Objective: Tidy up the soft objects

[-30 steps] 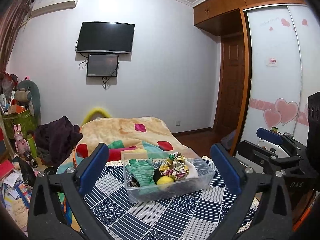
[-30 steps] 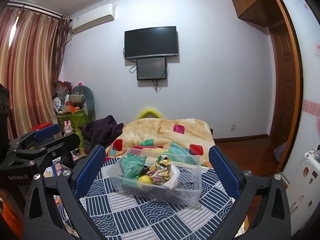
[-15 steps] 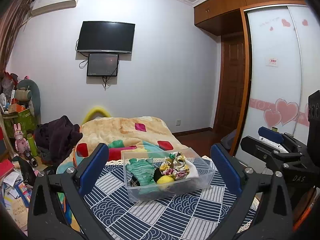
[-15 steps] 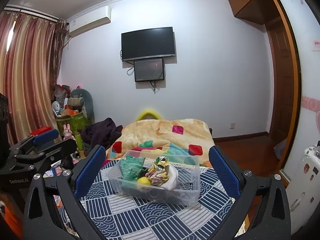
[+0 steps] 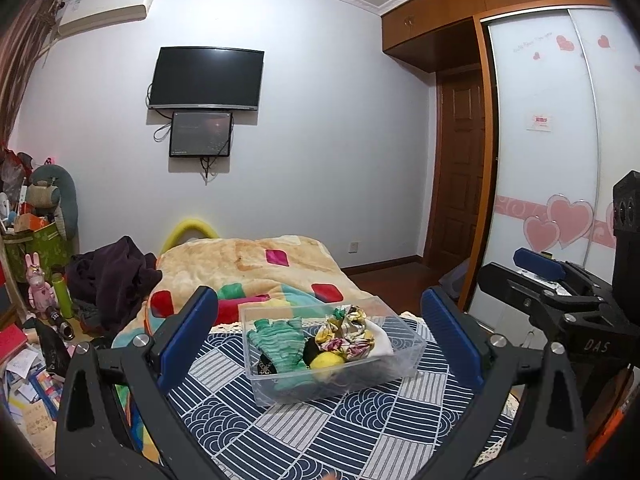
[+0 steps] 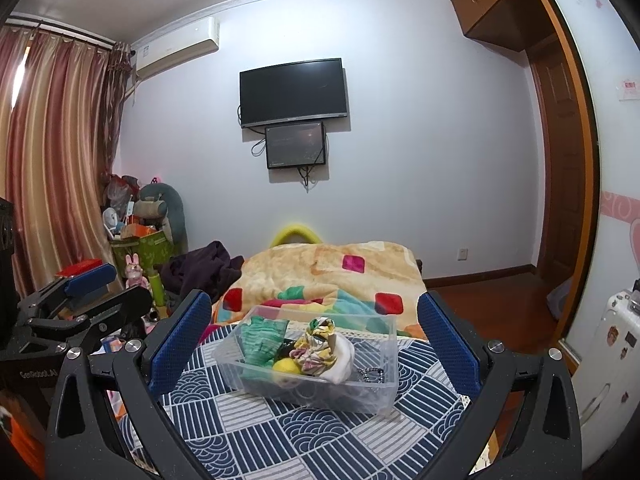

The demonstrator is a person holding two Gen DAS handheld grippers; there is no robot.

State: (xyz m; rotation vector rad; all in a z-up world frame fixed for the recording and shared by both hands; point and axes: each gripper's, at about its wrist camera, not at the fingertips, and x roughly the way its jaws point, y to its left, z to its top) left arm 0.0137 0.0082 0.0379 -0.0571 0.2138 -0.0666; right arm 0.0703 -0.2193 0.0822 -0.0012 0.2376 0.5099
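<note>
- Green glove [image 5: 280, 342] lay in the clear bin [image 5: 412, 354], fingers pointing away toward the bed [image 5: 248, 264].
- Left tongs [image 5: 320, 344] and right tongs [image 6: 314, 344] — both spread wide, empty; "DAS" read on the right one's body.

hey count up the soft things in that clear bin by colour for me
In the clear bin:
Green: 1, the knit glove
Yellow: 1, the ball
Floral mix: 1, the scrunched cloth
White: 1, the cloth
Black: 1, the dark item, unclear what
Total: 5
</note>
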